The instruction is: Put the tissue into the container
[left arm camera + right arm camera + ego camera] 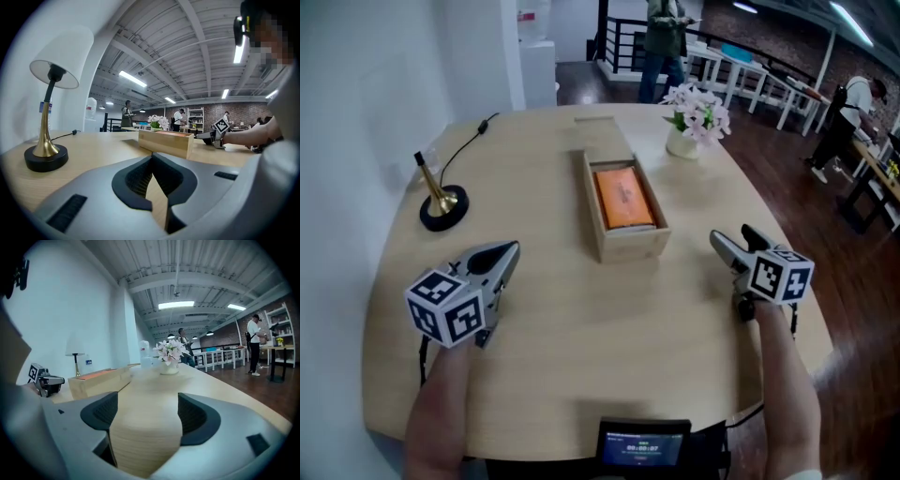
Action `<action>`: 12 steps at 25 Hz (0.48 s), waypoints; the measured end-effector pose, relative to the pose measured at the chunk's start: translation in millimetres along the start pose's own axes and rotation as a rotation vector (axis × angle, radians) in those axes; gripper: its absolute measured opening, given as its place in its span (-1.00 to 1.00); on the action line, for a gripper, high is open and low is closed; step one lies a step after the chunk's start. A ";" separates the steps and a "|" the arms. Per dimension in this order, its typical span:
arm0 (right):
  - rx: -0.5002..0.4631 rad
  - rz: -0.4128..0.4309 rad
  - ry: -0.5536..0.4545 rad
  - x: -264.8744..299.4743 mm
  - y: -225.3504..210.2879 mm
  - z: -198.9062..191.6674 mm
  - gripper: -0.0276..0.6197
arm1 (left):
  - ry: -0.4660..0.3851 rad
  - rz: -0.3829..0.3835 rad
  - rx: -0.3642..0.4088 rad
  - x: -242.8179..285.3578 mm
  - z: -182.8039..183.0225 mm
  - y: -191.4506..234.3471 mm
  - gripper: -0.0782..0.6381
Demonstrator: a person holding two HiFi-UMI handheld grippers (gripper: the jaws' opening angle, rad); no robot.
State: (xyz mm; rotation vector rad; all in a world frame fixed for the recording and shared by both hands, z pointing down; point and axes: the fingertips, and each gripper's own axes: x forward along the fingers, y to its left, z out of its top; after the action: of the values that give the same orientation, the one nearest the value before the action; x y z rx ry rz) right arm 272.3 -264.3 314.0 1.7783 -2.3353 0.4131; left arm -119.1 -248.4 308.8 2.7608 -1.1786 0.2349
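Fingers (136, 180) of the left gripper (512, 249) are pressed together and hold nothing, at the left of the wooden table (562, 356). At table centre, well apart from both grippers, the orange tissue pack (625, 197) lies inside the open wooden container (626, 246). On the right, the right gripper (730, 234) has its fingers (101, 412) spread and empty.

lamp (442, 202): black base, brass stem, left on the table (581, 328);
flowers (697, 112): pink, white pot, far right
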 end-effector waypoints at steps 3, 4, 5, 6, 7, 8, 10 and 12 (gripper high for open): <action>0.014 0.028 0.000 2.3 0.8 -2.4 0.29 | 0.002 0.000 0.004 0.0 0.4 1.3 -0.76; 0.009 0.035 0.002 2.9 2.6 -2.4 0.28 | 0.001 0.001 0.006 -0.2 0.7 1.8 -0.77; 0.001 0.040 0.003 2.5 4.6 -1.6 0.28 | 0.001 0.001 0.008 -0.4 0.8 1.9 -0.76; -0.006 0.045 0.003 1.5 6.3 -0.9 0.28 | 0.001 0.002 0.008 -0.6 0.8 1.8 -0.76; -0.011 0.053 0.004 0.6 7.5 -0.9 0.26 | 0.001 0.002 0.008 -0.7 0.6 1.3 -0.76; -0.014 0.062 0.004 0.1 8.3 -1.5 0.25 | 0.000 0.001 0.007 -0.8 0.1 0.7 -0.76; -0.019 0.082 0.005 0.0 10.0 -2.4 0.23 | -0.001 0.001 0.007 -0.6 -0.6 -0.1 -0.77; -0.025 0.097 0.006 0.5 12.1 -2.5 0.21 | -0.003 0.001 0.009 -0.2 -0.2 0.1 -0.77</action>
State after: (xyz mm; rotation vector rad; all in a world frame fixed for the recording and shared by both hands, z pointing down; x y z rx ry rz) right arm 260.5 -261.0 315.2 1.6557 -2.4185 0.4001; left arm -119.4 -248.3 309.0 2.7694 -1.1831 0.2376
